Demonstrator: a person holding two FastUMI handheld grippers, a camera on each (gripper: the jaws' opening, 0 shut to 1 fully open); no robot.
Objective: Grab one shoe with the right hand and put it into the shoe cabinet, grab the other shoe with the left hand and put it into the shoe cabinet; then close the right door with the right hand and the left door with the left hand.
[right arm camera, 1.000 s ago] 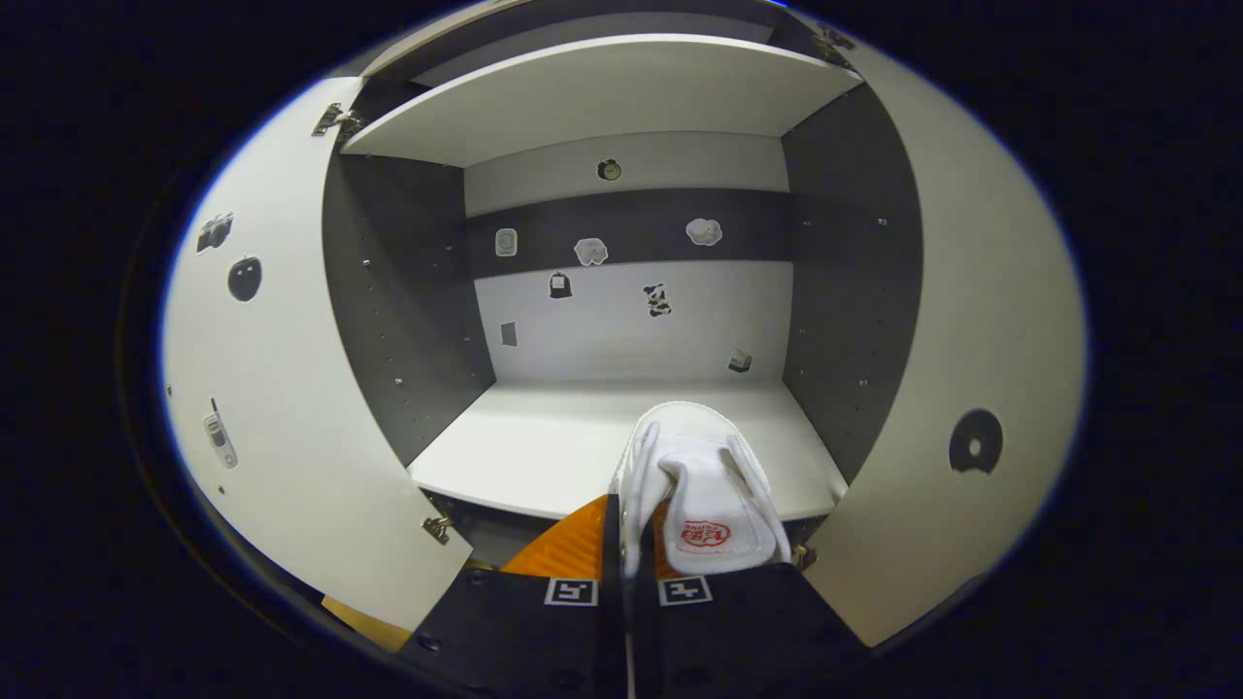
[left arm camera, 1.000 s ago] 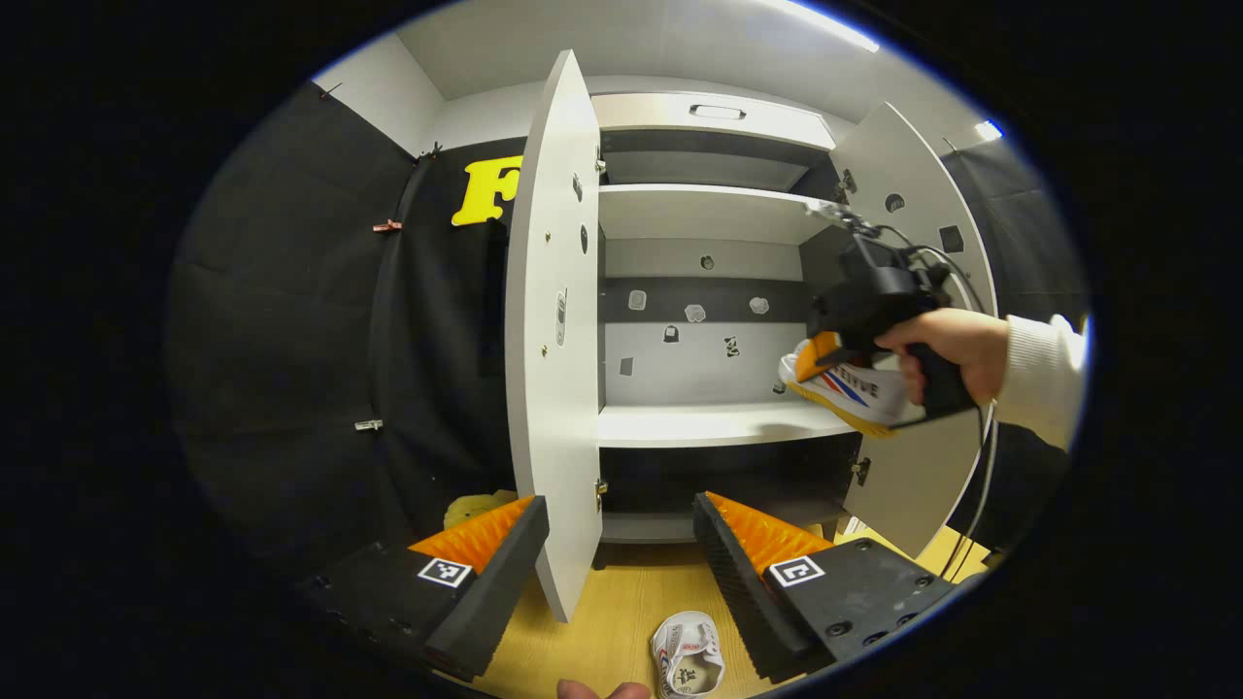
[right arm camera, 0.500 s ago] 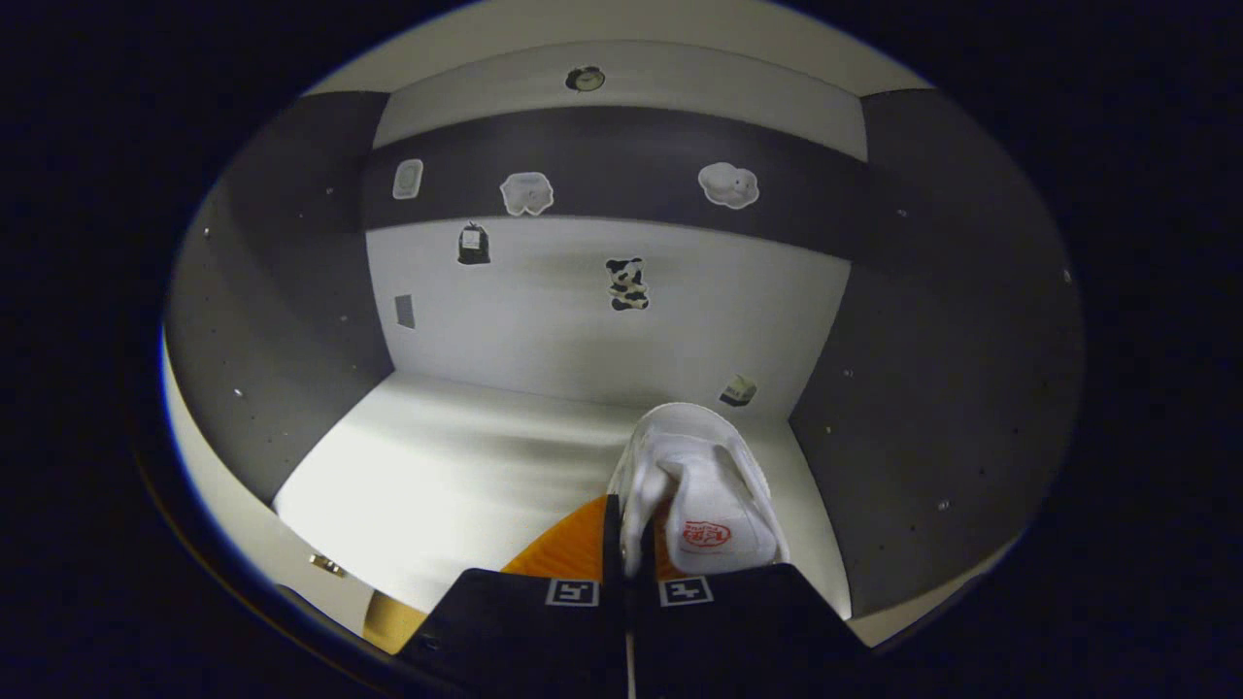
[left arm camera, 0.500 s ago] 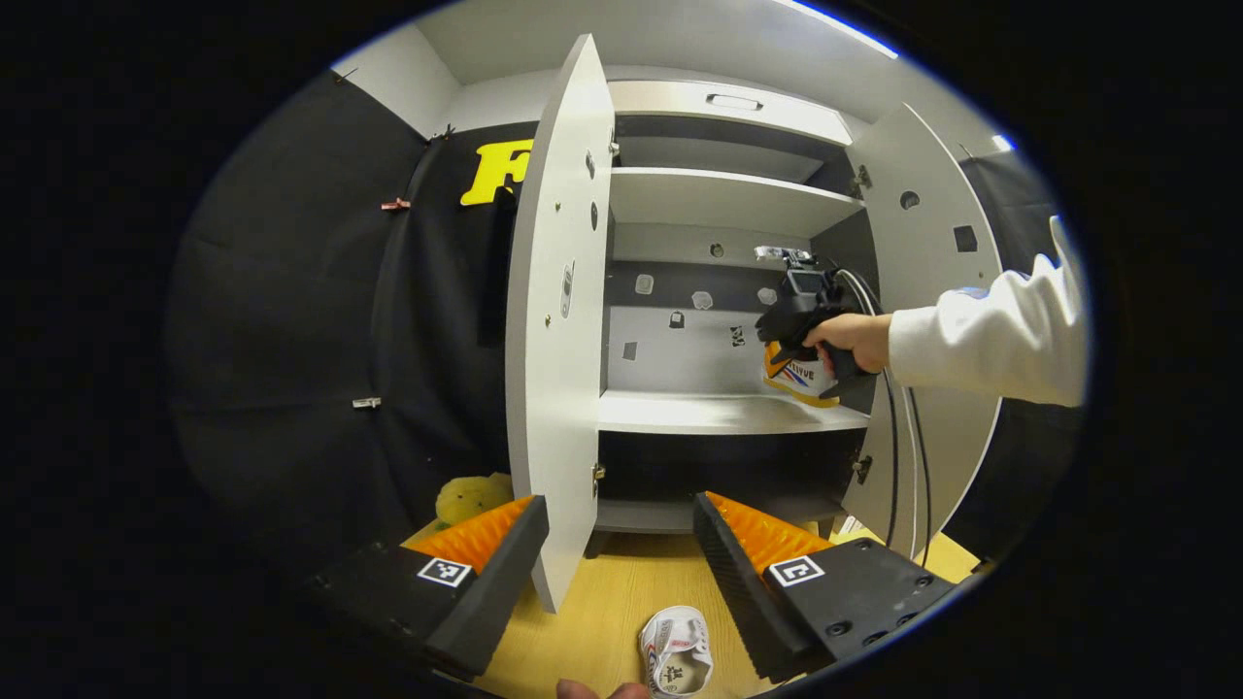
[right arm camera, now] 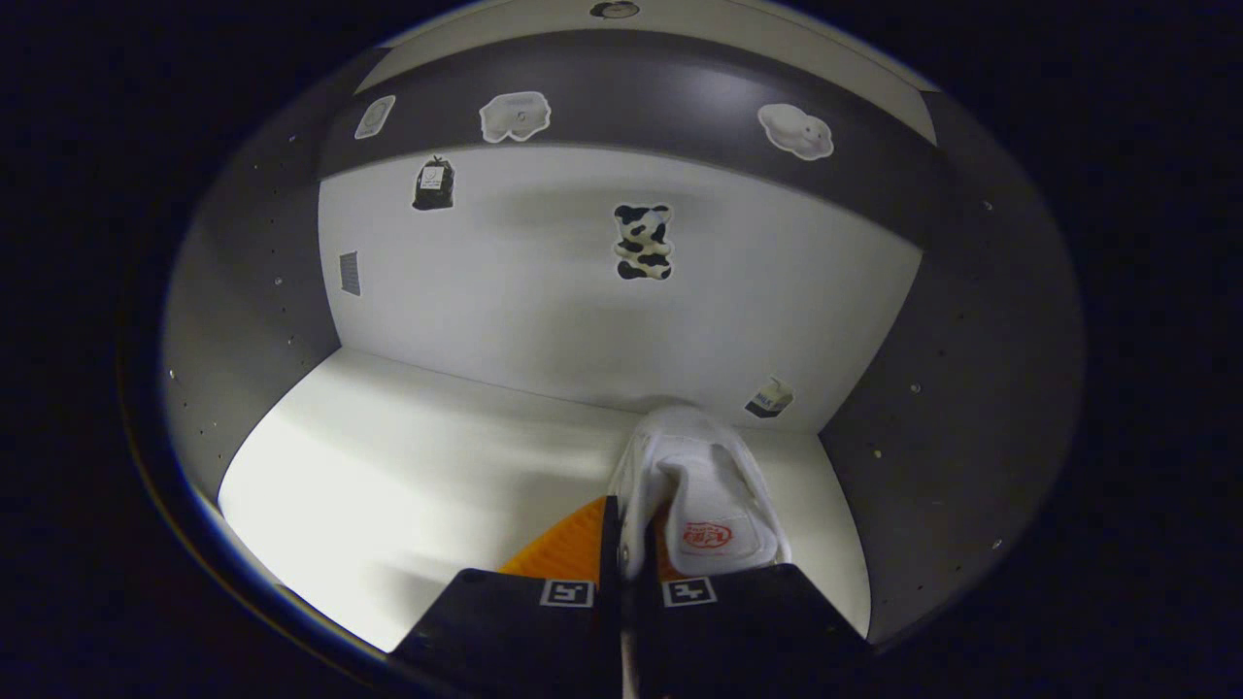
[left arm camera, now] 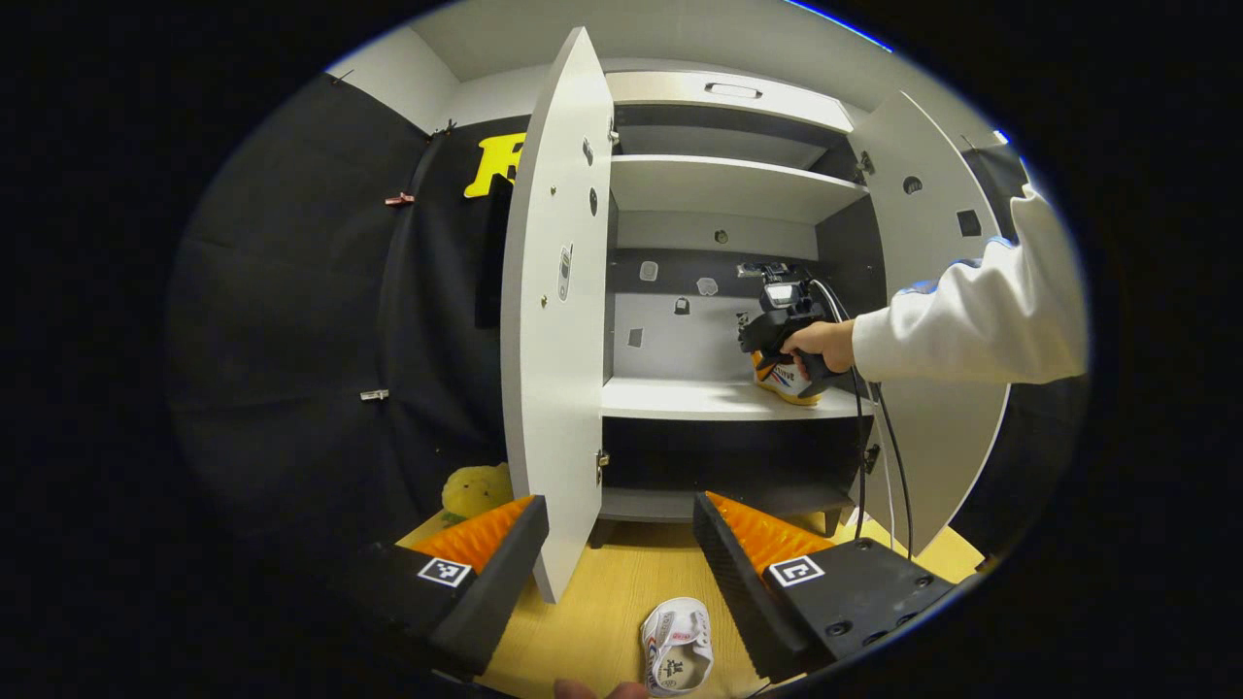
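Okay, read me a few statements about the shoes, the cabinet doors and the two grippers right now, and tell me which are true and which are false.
1. The right gripper is shut on a shoe inside the cabinet. True.
2. The second shoe is already on the shelf. False: it lies on the wooden floor below the left gripper.
3. The left gripper is open. True.
4. The left door is closed. False: it stands open.
5. The right door stands open. True.
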